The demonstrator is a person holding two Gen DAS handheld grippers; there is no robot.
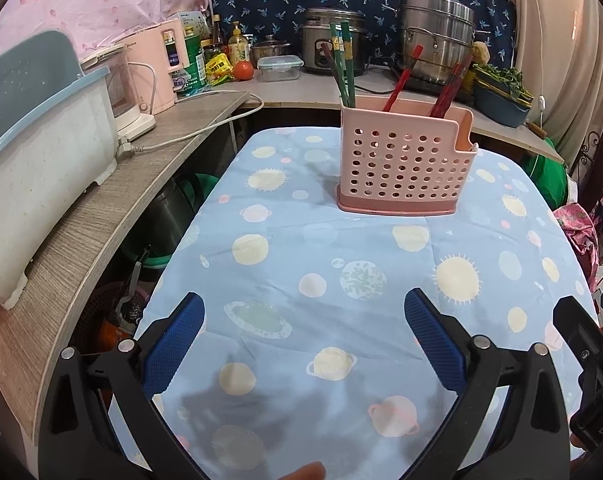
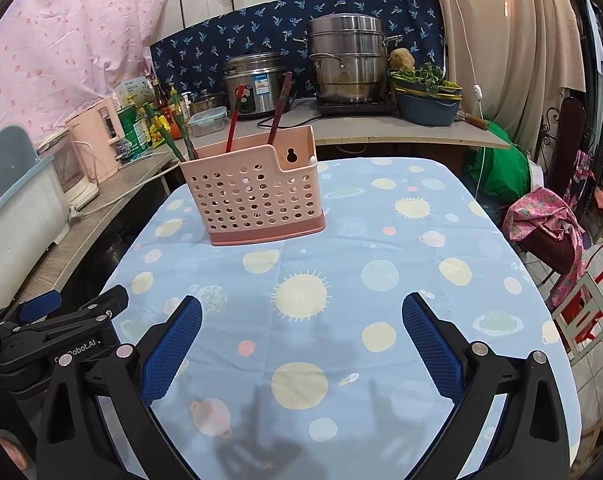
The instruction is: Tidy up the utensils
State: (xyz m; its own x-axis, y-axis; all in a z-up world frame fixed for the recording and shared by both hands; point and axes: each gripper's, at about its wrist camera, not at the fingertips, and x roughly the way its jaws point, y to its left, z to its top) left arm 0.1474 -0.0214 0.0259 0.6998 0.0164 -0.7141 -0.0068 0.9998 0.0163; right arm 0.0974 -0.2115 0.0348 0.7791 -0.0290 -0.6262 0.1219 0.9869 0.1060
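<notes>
The desk (image 1: 285, 360), under a blue planet-print cloth, carries one item only: a pink perforated utensil holder (image 1: 401, 160) standing upright towards its far edge. No loose utensil is visible anywhere on the cloth. Inside the holder, green chopsticks (image 1: 343, 64) stand at the left end and red chopsticks (image 1: 399, 80) lean in the middle and right sections, so sorting by colour appears finished or nearly so; whether other pieces remain out of view cannot be told. The left hand-held gripper (image 1: 303, 344) and the right hand-held gripper (image 2: 301, 344) are both released, jaws spread wide, nothing between them, hovering over the near cloth, well apart from the holder.
</notes>
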